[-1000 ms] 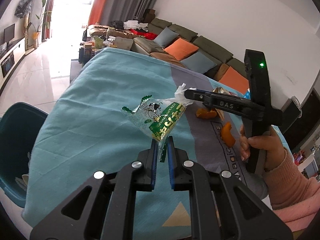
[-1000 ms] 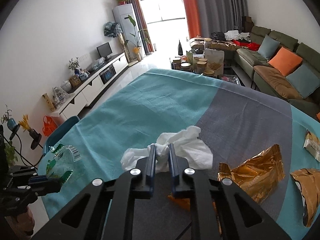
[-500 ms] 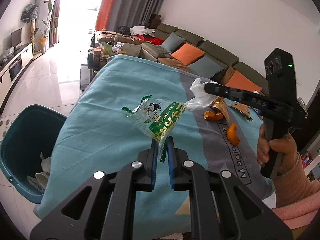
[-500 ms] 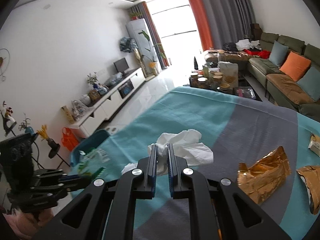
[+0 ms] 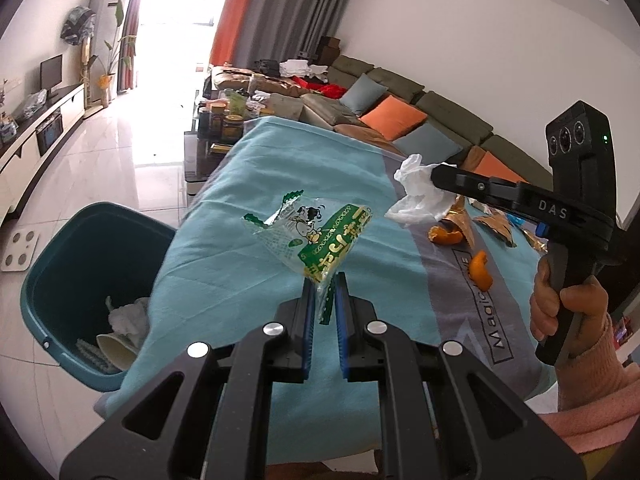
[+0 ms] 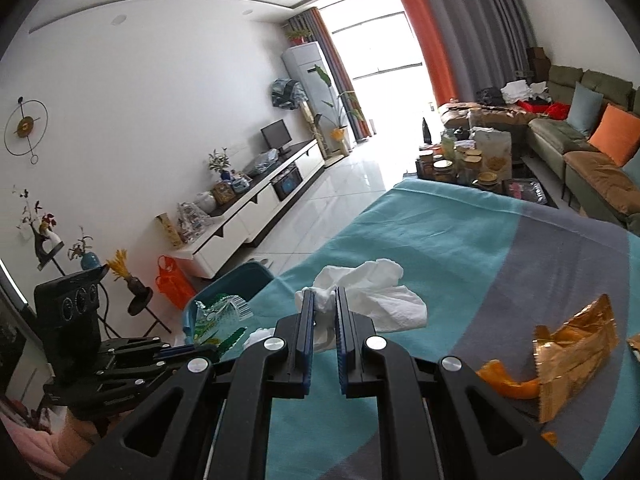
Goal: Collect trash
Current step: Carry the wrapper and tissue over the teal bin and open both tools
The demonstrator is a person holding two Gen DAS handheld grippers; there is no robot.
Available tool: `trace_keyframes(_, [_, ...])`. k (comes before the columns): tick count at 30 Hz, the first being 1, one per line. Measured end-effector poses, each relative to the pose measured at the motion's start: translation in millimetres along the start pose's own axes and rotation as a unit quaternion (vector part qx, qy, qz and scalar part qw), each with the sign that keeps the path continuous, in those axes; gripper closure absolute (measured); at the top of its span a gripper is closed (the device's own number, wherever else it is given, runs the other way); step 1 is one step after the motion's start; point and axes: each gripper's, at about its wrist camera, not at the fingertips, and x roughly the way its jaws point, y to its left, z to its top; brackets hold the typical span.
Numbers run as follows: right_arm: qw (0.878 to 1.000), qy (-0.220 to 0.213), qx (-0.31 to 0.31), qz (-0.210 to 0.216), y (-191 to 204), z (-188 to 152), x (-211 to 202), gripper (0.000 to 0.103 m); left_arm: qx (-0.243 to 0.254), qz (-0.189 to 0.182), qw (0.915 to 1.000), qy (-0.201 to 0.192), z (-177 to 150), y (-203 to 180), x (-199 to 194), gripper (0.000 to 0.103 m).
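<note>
Hands raised above table (image 5: 224,264), left fingers (image 5: 324,300) pinching green wrapper (image 5: 320,236), right fingers (image 6: 324,312) clamping white tissue (image 6: 376,296)

A: Green-and-clear wrapper (image 5: 320,236)?
B: Crumpled, lifted off the desk, beside the teal bin (image 5: 60,248).
A: White tissue (image 6: 372,296)?
B: Wadded — also aloft; orange peels (image 5: 478,268) and gold wrappers (image 6: 572,344) lie flat.
</note>
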Motion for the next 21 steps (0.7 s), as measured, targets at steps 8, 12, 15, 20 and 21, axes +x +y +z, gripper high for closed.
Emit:
trace_keyframes(8, [1.000, 0.008, -0.005, 0.026, 13, 2, 14, 0.094, -0.013, 0.021, 0.9997, -0.005, -3, 16, -13, 0.093])
trace_keyframes(12, [0.999, 0.013, -0.014, 0.037, 22, 5, 22, 0.094, -0.019, 0.032, 0.9993, -0.009, -4, 26, -20, 0.093])
trace_keyframes(15, [0.999, 0.016, -0.020, 0.045, 29, 6, 29, 0.094, -0.026, 0.041, 0.9988, -0.013, -4, 34, -25, 0.093])
trace_keyframes(20, [0.998, 0.025, -0.028, 0.059, 40, 9, 43, 0.094, -0.034, 0.056, 0.9977, -0.017, -6, 48, -33, 0.093])
trace_keyframes(21, [0.997, 0.028, -0.030, 0.063, 43, 9, 47, 0.094, -0.036, 0.059, 0.9974, -0.018, -6, 49, -35, 0.093])
